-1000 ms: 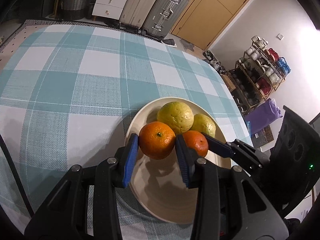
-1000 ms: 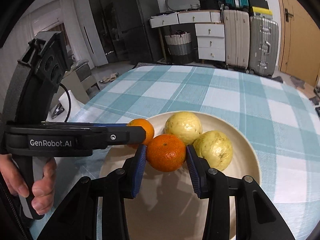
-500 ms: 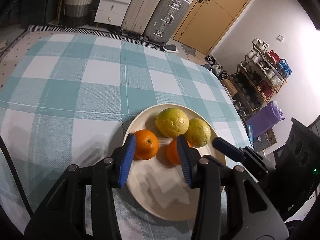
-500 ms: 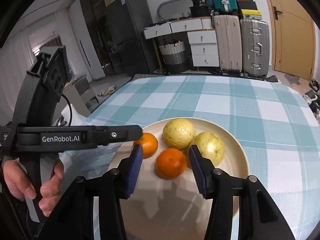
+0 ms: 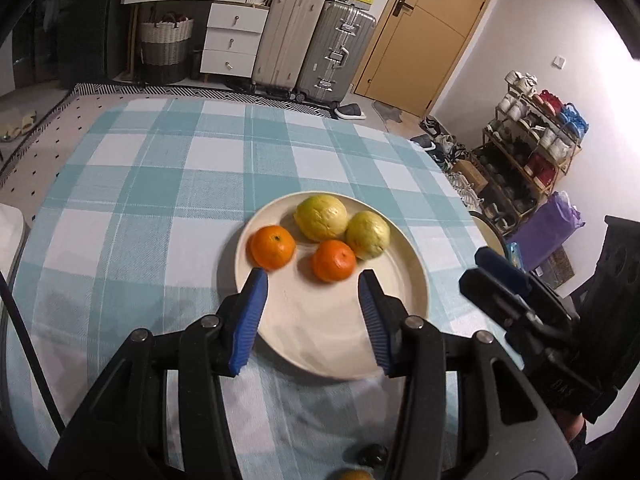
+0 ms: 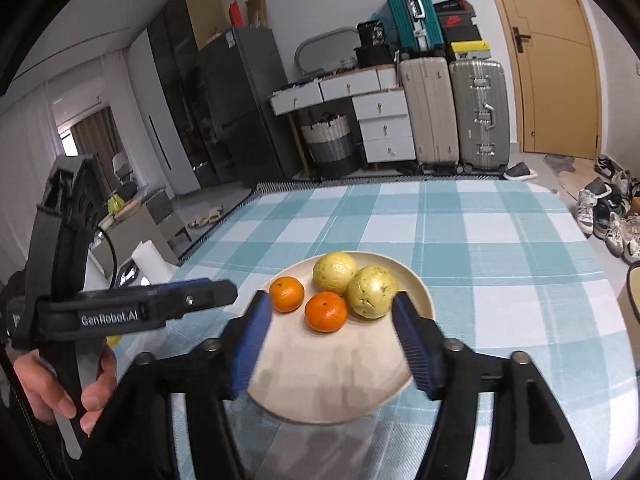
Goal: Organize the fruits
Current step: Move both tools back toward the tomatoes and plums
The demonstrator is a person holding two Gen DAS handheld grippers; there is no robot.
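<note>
**Both grippers let go, four fruits sit on the plate**

The left gripper (image 5: pixel 312 280) hangs just short of the cream plate (image 5: pixel 408 276), its blue pads parted with nothing between them; its jaws have just been opening. The right gripper (image 6: pixel 330 320) stands wider, also empty, its jaws likewise just opening. Each has one orange in front of it, clear of the pads.

Beyond the left gripper's tips, the left orange (image 5: pixel 273 247) lies by the plate's left rim and the right orange (image 5: pixel 334 261) nearer the middle. Just past them are two yellow-green fruits (image 5: pixel 321 217) (image 5: pixel 368 235), touching each other. From the right gripper, the same four fruits show just ahead of the tips, all on the far half of the plate.

The step in hand looks like the release and retreat. To do it well, I would keep both grippers wide and draw them straight back and up, so no pad clips an orange and sets it rolling toward the rim. The two grippers are near each other, so they should part cleanly.

The oranges are bright, smooth and round, likely to roll. The yellow-green fruits are larger, bumpy and speckled, and look steadier.

The checked table (image 5: pixel 140 184) around the plate is otherwise bare ahead.
</note>
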